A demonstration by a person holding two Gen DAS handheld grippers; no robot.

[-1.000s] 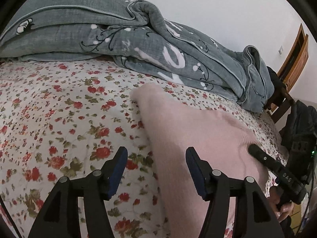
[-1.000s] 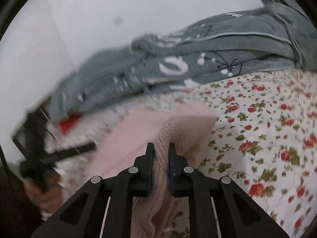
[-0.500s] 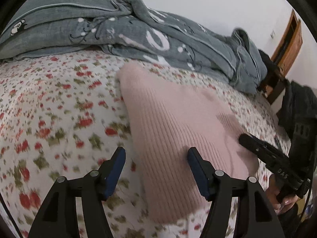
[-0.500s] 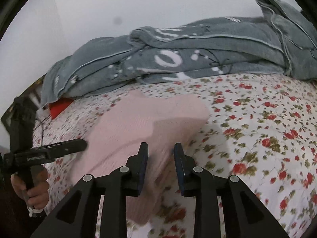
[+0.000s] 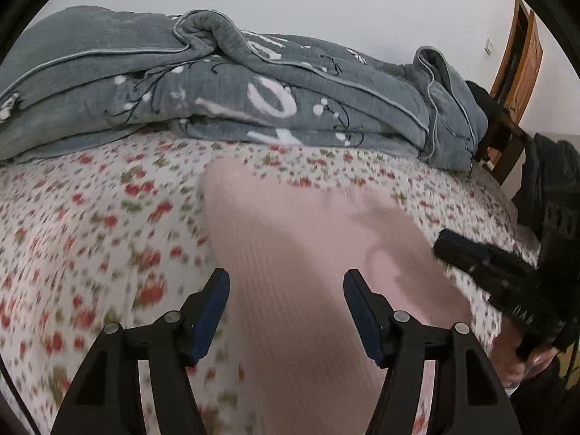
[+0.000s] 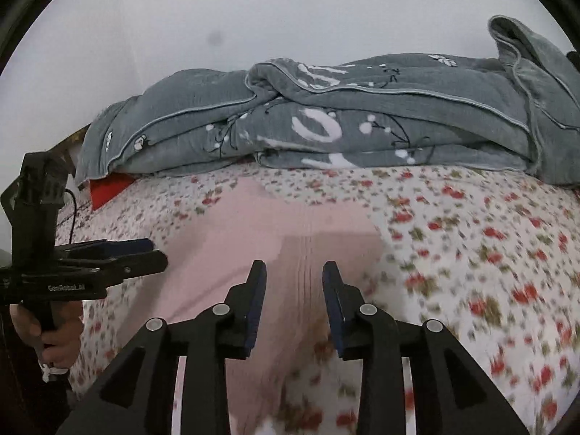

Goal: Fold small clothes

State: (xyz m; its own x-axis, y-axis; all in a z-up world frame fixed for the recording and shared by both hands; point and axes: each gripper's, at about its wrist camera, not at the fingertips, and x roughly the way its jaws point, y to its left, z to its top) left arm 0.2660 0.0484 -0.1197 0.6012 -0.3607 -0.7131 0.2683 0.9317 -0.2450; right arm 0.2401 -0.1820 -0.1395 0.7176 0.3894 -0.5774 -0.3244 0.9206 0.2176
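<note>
Pink knit garment [image 5: 290,253] lies flat on the floral sheet [image 5: 90,217]; my right gripper [image 6: 293,282] has just been opening with nothing pinched, left gripper [image 5: 286,290] spread empty above it, seemingly to regrip.

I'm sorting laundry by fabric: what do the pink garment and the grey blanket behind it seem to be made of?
The pink ribbed garment looks like a soft matte knit, likely wool or acrylic: fine parallel ribs run along it. The grey printed blanket looks like crinkled cotton gauze, quilted or layered, judging by its thick rolled folds, puckered surface and pale piped edge. Motion blur leaves both guesses open.
</note>
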